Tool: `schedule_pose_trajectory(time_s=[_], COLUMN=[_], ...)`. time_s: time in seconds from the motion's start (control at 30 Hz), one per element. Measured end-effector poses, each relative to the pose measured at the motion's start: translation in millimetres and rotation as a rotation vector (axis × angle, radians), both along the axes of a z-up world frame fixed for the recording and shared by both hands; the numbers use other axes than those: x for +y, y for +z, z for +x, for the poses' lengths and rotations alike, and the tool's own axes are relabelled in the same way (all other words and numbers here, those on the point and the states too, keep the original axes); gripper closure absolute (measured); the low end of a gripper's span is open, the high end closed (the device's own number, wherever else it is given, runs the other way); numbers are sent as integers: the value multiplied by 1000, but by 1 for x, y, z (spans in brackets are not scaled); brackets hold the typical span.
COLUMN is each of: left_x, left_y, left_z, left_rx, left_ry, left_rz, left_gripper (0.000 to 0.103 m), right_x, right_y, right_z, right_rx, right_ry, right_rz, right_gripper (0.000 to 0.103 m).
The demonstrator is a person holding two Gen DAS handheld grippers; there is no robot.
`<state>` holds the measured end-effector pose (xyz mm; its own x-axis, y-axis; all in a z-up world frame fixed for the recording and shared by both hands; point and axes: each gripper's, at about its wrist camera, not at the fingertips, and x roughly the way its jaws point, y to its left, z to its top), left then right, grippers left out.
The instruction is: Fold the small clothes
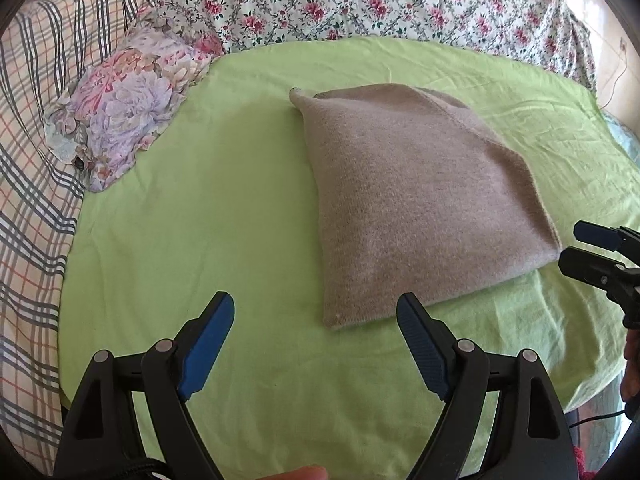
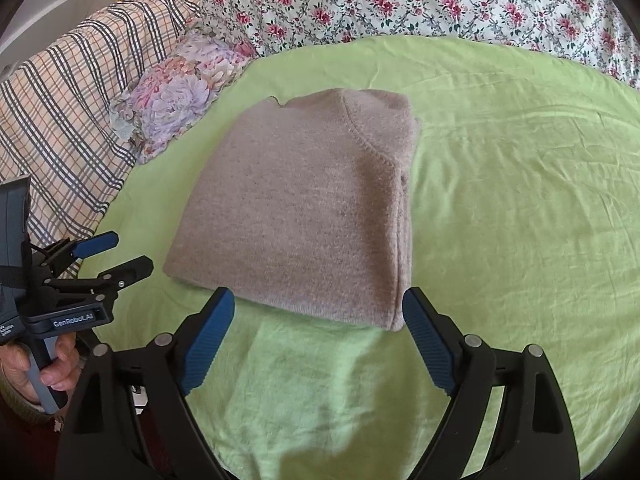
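Observation:
A taupe knitted garment point(image 1: 416, 200) point(image 2: 304, 216) lies folded into a thick rectangle on a light green sheet point(image 1: 200, 220) point(image 2: 520, 200). My left gripper point(image 1: 316, 300) stands open just short of the garment's near left corner, with nothing between its blue pads. It also shows at the left of the right wrist view, left gripper point(image 2: 128, 250), held by a hand point(image 2: 56, 364). My right gripper point(image 2: 318, 298) is open wide in front of the garment's near edge, not touching it. In the left wrist view the right gripper point(image 1: 570, 242) sits beside the garment's near right corner.
A small folded floral cloth point(image 1: 128, 108) point(image 2: 180, 92) lies at the sheet's far left. A plaid blanket point(image 1: 32, 140) point(image 2: 72, 112) lies on the left and a rose-print bedcover point(image 1: 360, 0) point(image 2: 400, 0) at the back. The sheet's right part lies bare.

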<state>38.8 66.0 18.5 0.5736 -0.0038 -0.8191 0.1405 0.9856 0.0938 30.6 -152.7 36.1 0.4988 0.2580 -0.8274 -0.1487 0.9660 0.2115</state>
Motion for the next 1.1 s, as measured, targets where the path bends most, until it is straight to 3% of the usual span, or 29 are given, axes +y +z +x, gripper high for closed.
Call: schedule_pose_trajectory(time_s=[0.5, 1.1], left_x=[7, -2], left_y=[14, 18], left_z=[19, 43], left_rx=[-12, -14], left_ry=[7, 21], left_rz=[-91, -48], left_gripper=[18, 18], right_x=[6, -1], right_y=[9, 17], right_z=[20, 50], right_rx=[-19, -24], right_ry=[-7, -26], right_rz=[-1, 10], right_gripper=[16, 16])
